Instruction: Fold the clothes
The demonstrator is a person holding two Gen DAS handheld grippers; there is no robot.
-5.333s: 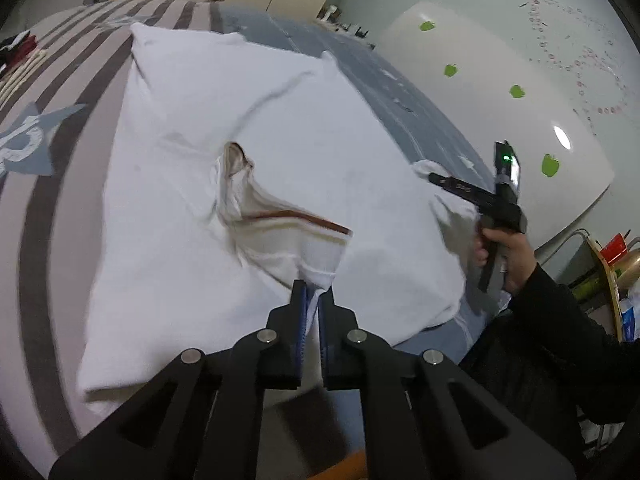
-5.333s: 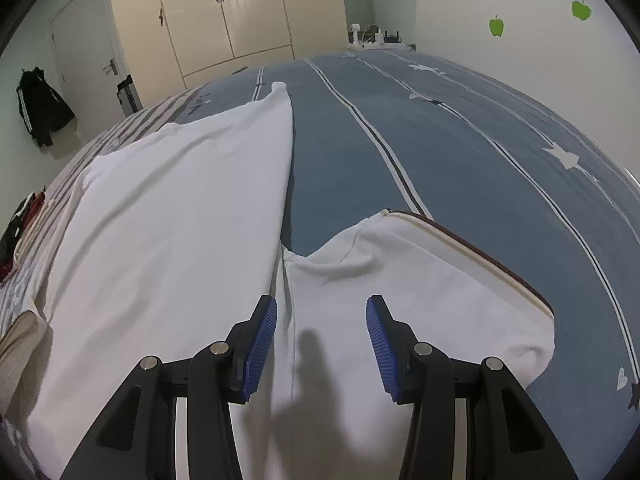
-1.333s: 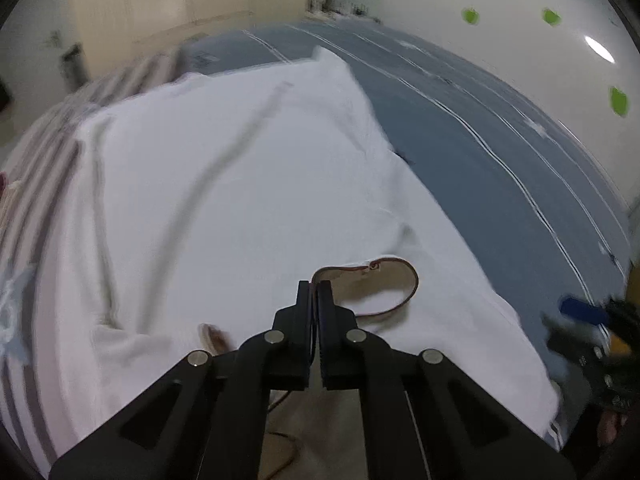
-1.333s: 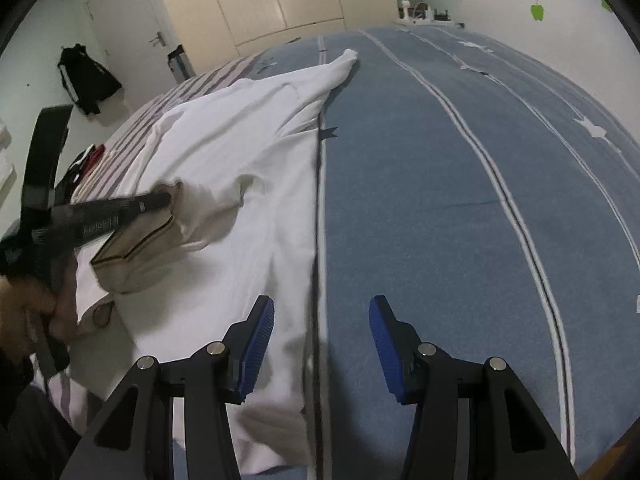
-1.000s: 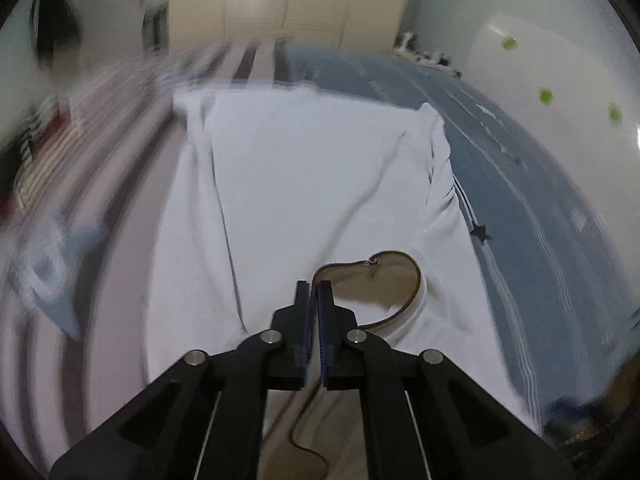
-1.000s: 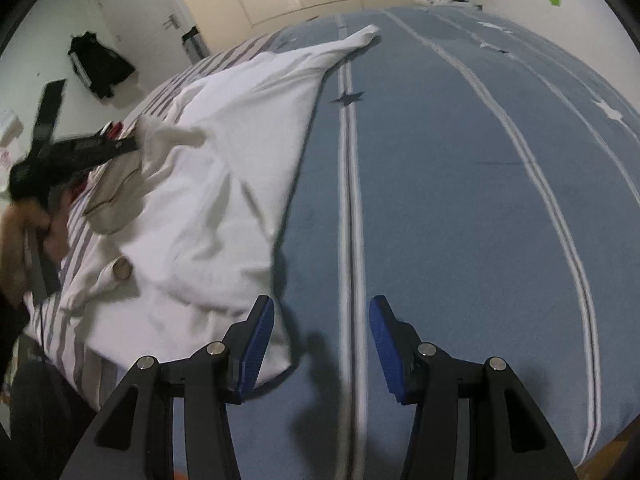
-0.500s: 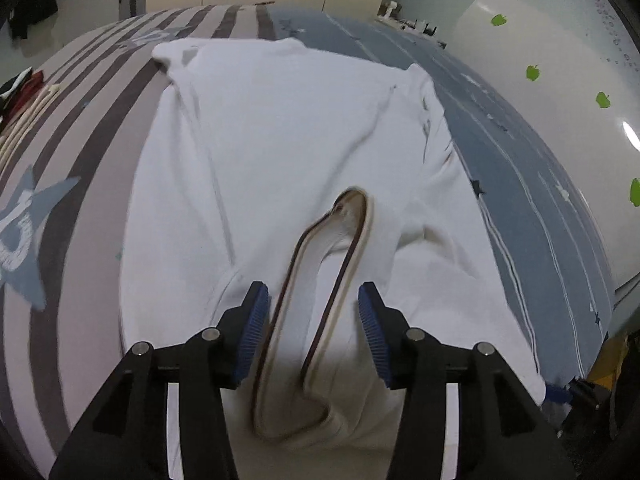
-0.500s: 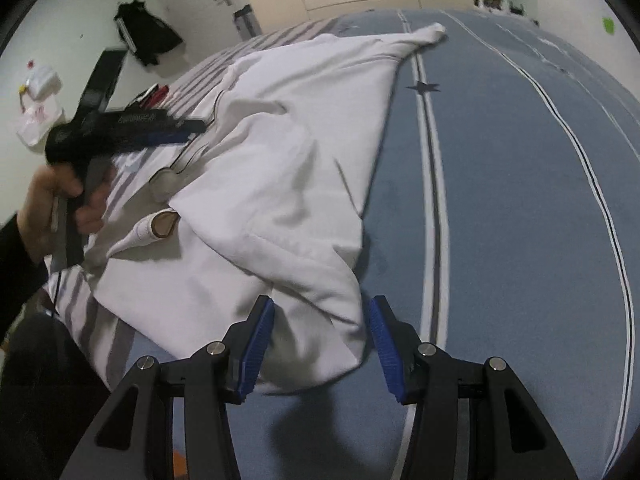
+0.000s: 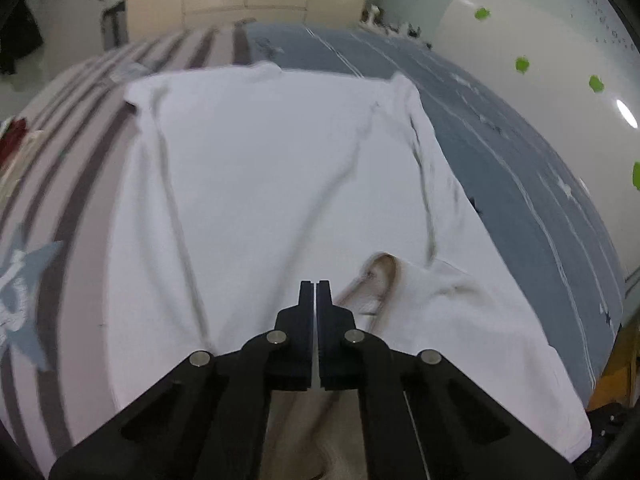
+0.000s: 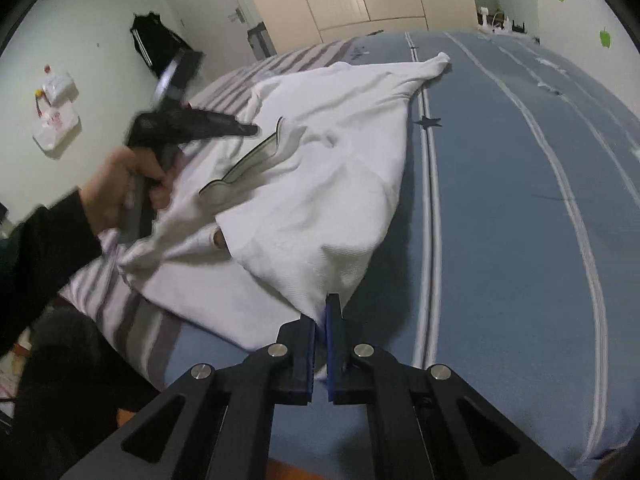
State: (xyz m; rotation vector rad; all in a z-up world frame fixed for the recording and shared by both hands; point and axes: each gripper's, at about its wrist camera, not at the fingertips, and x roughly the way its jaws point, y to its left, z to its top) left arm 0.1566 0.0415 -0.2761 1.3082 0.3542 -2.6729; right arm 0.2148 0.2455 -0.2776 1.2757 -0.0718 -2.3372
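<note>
A white shirt (image 10: 320,184) lies spread on the bed (image 10: 500,200). The right hand-held gripper (image 10: 320,320) pinches its near corner; the left hand-held gripper (image 9: 316,292), closed, seems to hold cloth beside the collar (image 9: 380,276). Soft, light fabric: best gripped at corners.

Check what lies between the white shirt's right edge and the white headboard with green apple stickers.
In the left wrist view, only bare blue bedsheet with thin white stripes and small stars lies between the white shirt and the headboard.
</note>
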